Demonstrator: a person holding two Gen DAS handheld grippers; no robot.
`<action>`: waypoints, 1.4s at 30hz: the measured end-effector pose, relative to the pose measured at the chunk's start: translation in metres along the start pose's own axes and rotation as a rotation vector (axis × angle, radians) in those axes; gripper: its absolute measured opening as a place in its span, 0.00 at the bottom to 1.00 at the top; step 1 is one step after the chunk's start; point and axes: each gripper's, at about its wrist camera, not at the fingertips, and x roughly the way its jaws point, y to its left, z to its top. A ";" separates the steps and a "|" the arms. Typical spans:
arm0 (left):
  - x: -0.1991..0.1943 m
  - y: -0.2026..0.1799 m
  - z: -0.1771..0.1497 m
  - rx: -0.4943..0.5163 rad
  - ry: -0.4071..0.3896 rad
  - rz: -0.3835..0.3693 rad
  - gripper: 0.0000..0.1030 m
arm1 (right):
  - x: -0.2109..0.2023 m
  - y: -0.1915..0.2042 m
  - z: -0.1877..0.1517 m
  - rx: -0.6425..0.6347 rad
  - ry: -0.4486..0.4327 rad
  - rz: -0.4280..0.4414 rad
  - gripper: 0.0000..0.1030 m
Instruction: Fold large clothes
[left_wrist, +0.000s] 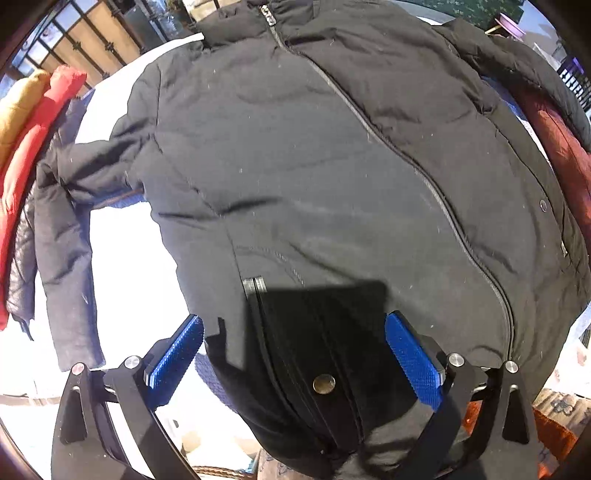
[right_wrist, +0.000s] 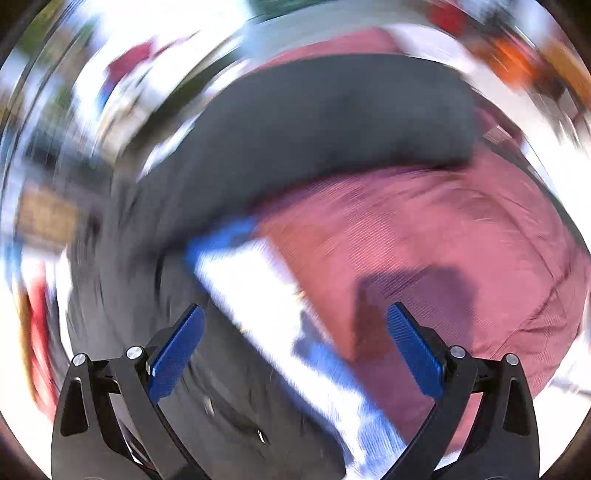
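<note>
A large black padded jacket (left_wrist: 295, 155) lies flat, front up and zipped, on a white surface (left_wrist: 129, 258). Its left sleeve (left_wrist: 62, 240) hangs down along the left side. My left gripper (left_wrist: 293, 350) is open above the jacket's bottom hem, with the hem and a brass snap (left_wrist: 324, 384) between its blue pads. In the blurred right wrist view, my right gripper (right_wrist: 295, 347) is open and empty above the jacket's dark sleeve (right_wrist: 314, 122), which lies across a maroon garment (right_wrist: 424, 229).
Red and yellow padded garments (left_wrist: 33, 122) are piled at the left edge of the surface. A maroon garment (left_wrist: 561, 147) lies beside the jacket's right side. Wooden doors with metal grilles (left_wrist: 85, 40) stand behind.
</note>
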 end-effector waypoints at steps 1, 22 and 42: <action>0.002 -0.006 0.001 0.002 -0.003 0.003 0.94 | 0.002 -0.013 0.009 0.062 -0.009 0.025 0.94; 0.011 -0.012 -0.022 -0.009 0.056 0.033 0.94 | 0.053 -0.094 0.101 0.549 -0.150 0.182 0.40; 0.013 0.024 -0.032 -0.126 0.025 -0.002 0.94 | -0.053 0.060 0.172 -0.048 -0.348 -0.062 0.16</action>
